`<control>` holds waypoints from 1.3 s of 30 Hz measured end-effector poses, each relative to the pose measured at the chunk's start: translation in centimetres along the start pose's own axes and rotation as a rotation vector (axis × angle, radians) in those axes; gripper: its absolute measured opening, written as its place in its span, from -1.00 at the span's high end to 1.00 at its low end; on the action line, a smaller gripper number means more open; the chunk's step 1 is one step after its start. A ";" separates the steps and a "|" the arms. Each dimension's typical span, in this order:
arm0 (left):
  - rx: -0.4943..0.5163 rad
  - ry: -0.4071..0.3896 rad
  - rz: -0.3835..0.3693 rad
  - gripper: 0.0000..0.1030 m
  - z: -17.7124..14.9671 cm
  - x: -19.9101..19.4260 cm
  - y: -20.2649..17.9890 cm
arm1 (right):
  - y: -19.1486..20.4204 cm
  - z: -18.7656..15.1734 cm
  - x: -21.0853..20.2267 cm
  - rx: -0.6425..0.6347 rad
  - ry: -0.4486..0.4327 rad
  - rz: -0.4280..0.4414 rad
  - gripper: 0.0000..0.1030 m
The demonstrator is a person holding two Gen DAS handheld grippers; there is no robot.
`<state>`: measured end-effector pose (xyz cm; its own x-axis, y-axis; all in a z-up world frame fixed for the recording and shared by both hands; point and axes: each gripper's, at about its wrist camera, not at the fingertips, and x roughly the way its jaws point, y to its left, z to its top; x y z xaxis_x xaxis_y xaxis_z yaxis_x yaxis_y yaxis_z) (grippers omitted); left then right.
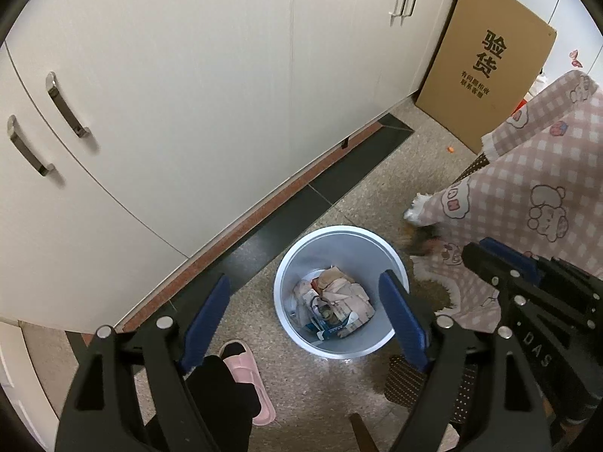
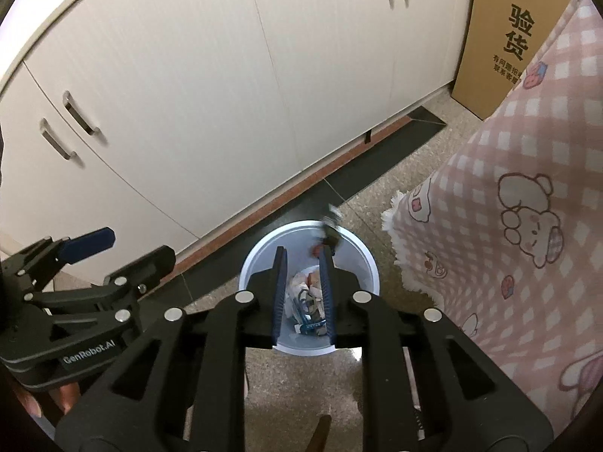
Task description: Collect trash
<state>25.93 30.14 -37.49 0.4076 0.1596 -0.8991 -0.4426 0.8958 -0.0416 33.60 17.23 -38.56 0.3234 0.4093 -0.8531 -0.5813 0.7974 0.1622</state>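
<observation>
The mouth of the bin (image 1: 341,290) stands open from above, crumpled paper (image 1: 335,301) filling only its bottom. Bare floor (image 1: 316,388) lies on its near side. Behind it the white cupboards (image 1: 188,94) wall off the far side. To the right a pink checked cloth (image 2: 508,226) hangs close beside the rim (its fringe nearly touching). A pink slipper (image 1: 245,373) lies on the floor at the left, and a cardboard box (image 1: 486,64) leans well beyond.

I stand in a home: white cupboards (image 1: 169,86), speckled floor tiles (image 1: 320,388), pink slipper (image 1: 247,376), cartoon-print blanket (image 2: 527,226).
</observation>
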 end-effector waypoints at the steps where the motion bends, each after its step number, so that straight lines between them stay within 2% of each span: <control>1: 0.004 -0.005 0.000 -0.54 0.0 -0.4 -0.1 | 0.0 0.0 -0.5 -0.005 -0.008 0.003 0.65; 6: 0.013 -0.026 0.000 -0.55 -0.2 -1.8 -0.4 | 0.3 0.1 -2.6 -0.009 -0.037 0.025 0.65; 13: 0.005 -0.074 0.015 -0.55 -0.1 -4.7 -0.6 | 0.6 0.4 -7.0 -0.025 -0.098 -0.014 0.62; 17: 0.015 -0.121 0.018 -0.55 0.5 -7.8 -1.2 | 1.3 0.7 -10.8 -0.059 -0.159 -0.080 0.04; 19: 0.024 -0.163 0.019 -0.55 0.7 -10.1 -1.7 | 1.3 0.8 -13.3 -0.070 -0.196 -0.107 0.04; 22: 0.039 -0.227 0.019 -0.59 0.9 -13.6 -2.8 | 0.6 0.6 -17.3 -0.055 -0.252 -0.132 -0.21; 29: 0.106 -0.373 -0.013 -0.68 0.5 -22.6 -6.4 | -1.9 -1.4 -26.8 0.022 -0.374 -0.147 -0.49; 36: 0.191 -0.489 -0.073 -0.77 -1.8 -30.4 -10.0 | -3.0 -4.5 -35.5 0.102 -0.491 -0.184 -0.74; 39: 0.231 -0.557 -0.093 -0.81 -3.5 -33.8 -11.2 | -2.7 -6.3 -39.1 0.122 -0.549 -0.212 -0.77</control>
<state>14.36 13.26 -8.16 0.8204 0.2134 -0.5304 -0.2259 0.9732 0.0423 17.86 -3.71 -8.77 0.7802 0.3786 -0.4979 -0.3820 0.9187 0.0999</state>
